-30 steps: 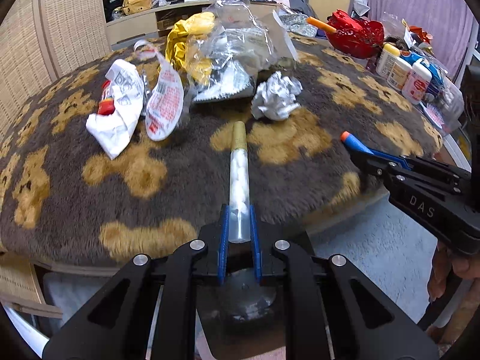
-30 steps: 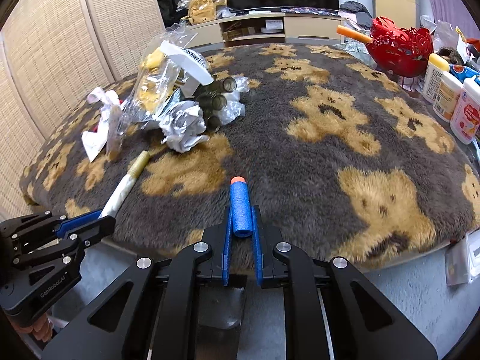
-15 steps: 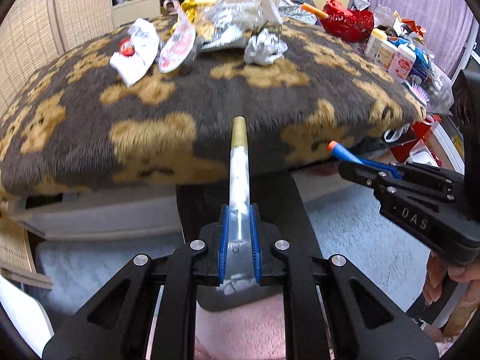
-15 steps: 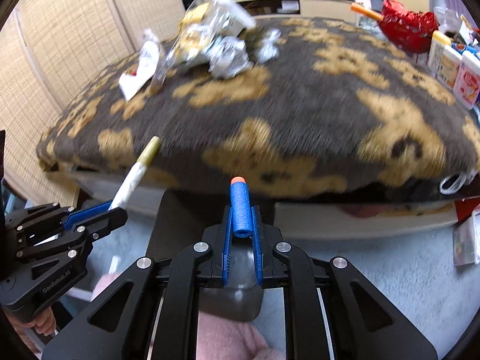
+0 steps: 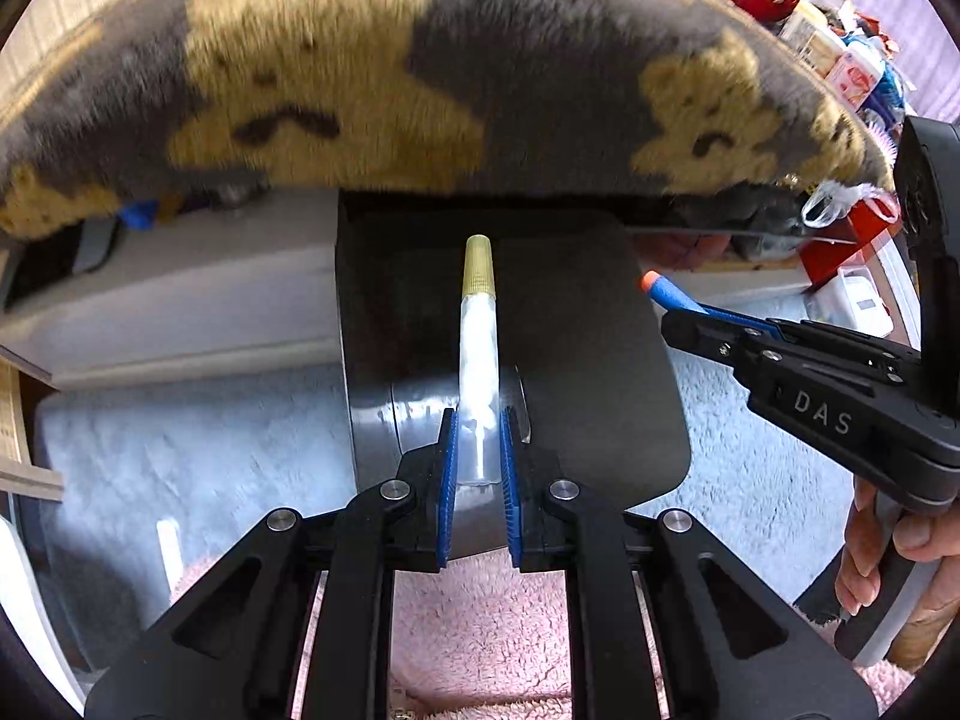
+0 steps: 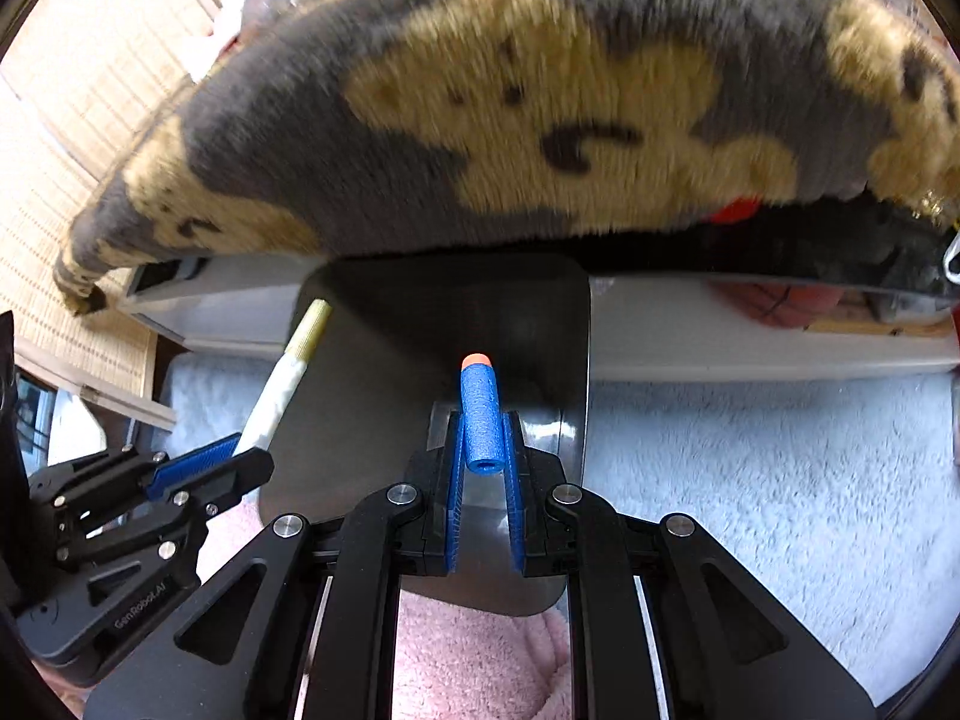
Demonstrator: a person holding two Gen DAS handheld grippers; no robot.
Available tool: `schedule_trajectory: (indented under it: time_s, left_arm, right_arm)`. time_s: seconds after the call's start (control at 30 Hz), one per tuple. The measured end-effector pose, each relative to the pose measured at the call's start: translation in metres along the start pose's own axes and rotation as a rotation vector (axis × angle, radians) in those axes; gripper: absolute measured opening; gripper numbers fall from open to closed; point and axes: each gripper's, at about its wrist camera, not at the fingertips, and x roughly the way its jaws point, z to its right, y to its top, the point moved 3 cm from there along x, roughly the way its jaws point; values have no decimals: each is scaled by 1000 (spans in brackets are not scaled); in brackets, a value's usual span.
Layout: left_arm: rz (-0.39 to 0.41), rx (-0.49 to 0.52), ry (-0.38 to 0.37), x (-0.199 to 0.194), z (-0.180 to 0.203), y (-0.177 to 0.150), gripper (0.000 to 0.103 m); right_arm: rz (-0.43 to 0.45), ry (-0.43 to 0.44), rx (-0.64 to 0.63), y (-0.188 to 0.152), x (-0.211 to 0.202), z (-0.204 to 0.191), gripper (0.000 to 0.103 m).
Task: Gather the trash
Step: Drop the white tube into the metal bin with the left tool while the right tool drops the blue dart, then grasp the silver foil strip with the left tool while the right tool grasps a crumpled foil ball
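Note:
My left gripper (image 5: 478, 420) is shut on a clear tube with a gold cap (image 5: 478, 336), filled with white pieces. It holds the tube over a dark grey bin (image 5: 576, 324) on the floor. My right gripper (image 6: 483, 420) is shut on a blue foam dart with an orange tip (image 6: 479, 414), also above the bin (image 6: 372, 360). The right gripper (image 5: 678, 315) with the dart (image 5: 663, 291) shows at the right of the left wrist view. The left gripper (image 6: 240, 456) with the tube (image 6: 282, 384) shows at the left of the right wrist view.
The table with its grey and tan bear-patterned cover (image 5: 420, 78) overhangs the bin from above and behind. Pale blue carpet (image 6: 750, 468) and a pink mat (image 5: 480, 630) cover the floor. Red items and bottles (image 5: 840, 60) sit at the table's right.
Both grippers have dropped from table height to below the table edge, carrying the tube and the dart. The bin now fills the middle of both views.

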Motion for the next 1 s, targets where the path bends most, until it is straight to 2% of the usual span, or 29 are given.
schedule_trajectory:
  time_s: [0.13,0.33,0.37,0.4,0.43,0.53,0.6,0.63,0.67,0.7,0.73,0.83,1.0]
  left_arm:
    - [-35,-7,-6,13,-3,-3,12]
    - [-54,-25,-4,16,-10,-1,14]
    - [-52,-25,-1,15,-11,0,20]
    - [-49,-26,0,13,-13,0,28]
    - [-43,-27,1,10,-15,0,32]
    - [-20,-31,10,2,-18,1,48]
    - [3,-31,21,-6,-22,5,67]
    - [25,-31,31,-13,-25,7,72]
    - [42,-33,41,-19,-27,9,83]
    - [64,-37,52,-26,-30,11,93]
    - [86,-41,59,-33,-34,13,95]
    - [124,-47,75,-52,-43,20,95]
    - [189,-62,95,-81,-56,34,95]
  right_arm:
    - [-20,2,17,0,12,0,14]
    - [-17,-27,18,4,12,-3,20]
    - [-14,-30,18,5,11,-2,37]
    - [-7,-31,23,5,9,-2,49]
    - [2,-30,30,7,6,0,69]
    - [26,-40,36,10,-3,2,71]
    - [42,-48,36,14,-11,4,78]
    - [54,-55,33,16,-16,5,88]
    - [70,-66,26,18,-22,5,97]
    - [94,-87,14,20,-32,5,100]
    - [111,-103,3,23,-39,5,100]
    - [155,-131,-22,33,-58,-2,100]
    - [252,-110,-25,55,-92,-11,100]
